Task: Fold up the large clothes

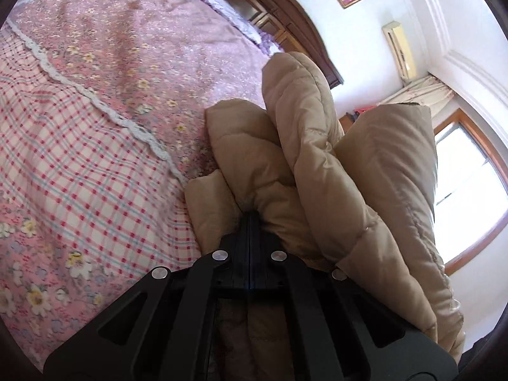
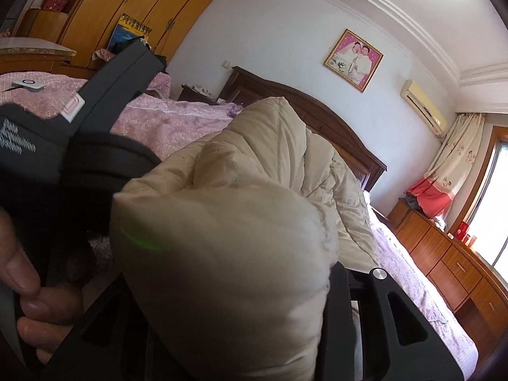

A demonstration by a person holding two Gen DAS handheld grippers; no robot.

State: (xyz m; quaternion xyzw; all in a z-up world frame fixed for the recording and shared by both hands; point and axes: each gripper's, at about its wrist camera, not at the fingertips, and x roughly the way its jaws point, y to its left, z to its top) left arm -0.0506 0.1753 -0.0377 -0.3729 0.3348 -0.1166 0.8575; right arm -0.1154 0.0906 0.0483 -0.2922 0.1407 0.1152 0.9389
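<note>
Mid-fold. The beige puffer jacket [image 1: 317, 158] is held up off the pink floral bedspread [image 1: 95, 95], bunched between both tools. Left gripper [image 1: 250, 219] is clamped tight on a quilted fold. Right gripper [image 2: 320, 273] is buried in padding; jaws hidden, grip can't be told. Likely next: lower the jacket flat onto the bed and square the edges.

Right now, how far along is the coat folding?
Done: nothing looks finished; no folded bundle lies on the bed. In hand: the beige coat is bunched and lifted off the bed, the left gripper shut on a pinch of it, more of it bulging across the right gripper, whose fingertips are hidden. Left: spread it flat, fold it, set it down.
</note>
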